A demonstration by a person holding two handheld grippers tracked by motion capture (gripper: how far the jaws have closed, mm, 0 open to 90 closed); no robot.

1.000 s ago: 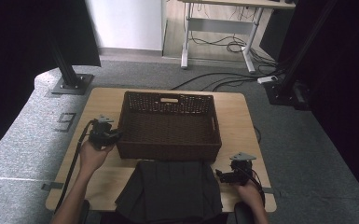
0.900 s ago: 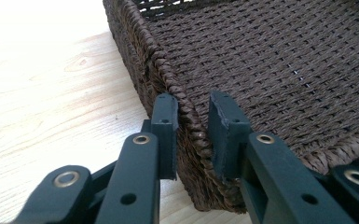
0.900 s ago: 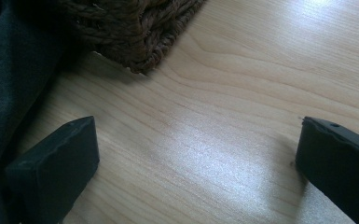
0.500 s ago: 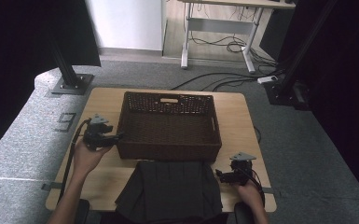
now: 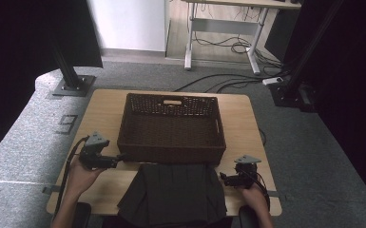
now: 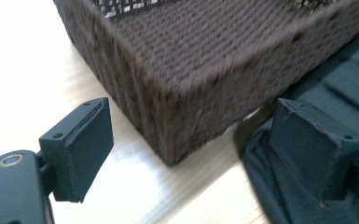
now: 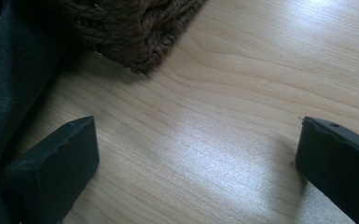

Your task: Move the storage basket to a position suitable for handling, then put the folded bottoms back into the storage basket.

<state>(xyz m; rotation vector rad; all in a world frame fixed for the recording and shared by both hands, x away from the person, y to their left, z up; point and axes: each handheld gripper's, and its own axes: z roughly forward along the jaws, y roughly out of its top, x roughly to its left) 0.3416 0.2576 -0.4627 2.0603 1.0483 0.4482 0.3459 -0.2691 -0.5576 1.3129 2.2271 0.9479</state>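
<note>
A dark brown woven basket (image 5: pixel 171 128) stands in the middle of the wooden table (image 5: pixel 103 107). A dark pleated garment (image 5: pixel 173 192) lies spread in front of it at the near edge. My left gripper (image 5: pixel 120 158) is open at the basket's near left corner; in the left gripper view that corner (image 6: pixel 182 93) sits between the spread jaws of the left gripper (image 6: pixel 191 158), with the garment (image 6: pixel 354 60) by the right jaw. My right gripper (image 5: pixel 223 179) is open just right of the garment. The right gripper (image 7: pixel 198 163) has bare wood between its jaws, with the basket corner (image 7: pixel 135 28) ahead.
The basket looks empty from above. A black stand base (image 5: pixel 71 85) sits on the floor at the far left, and a second one (image 5: pixel 290 92) is at the far right. Cables (image 5: pixel 228 83) run over the grey carpet behind the table.
My left gripper has slid along the basket's left side toward the person, down to its near left corner. The right gripper has stayed in place.
</note>
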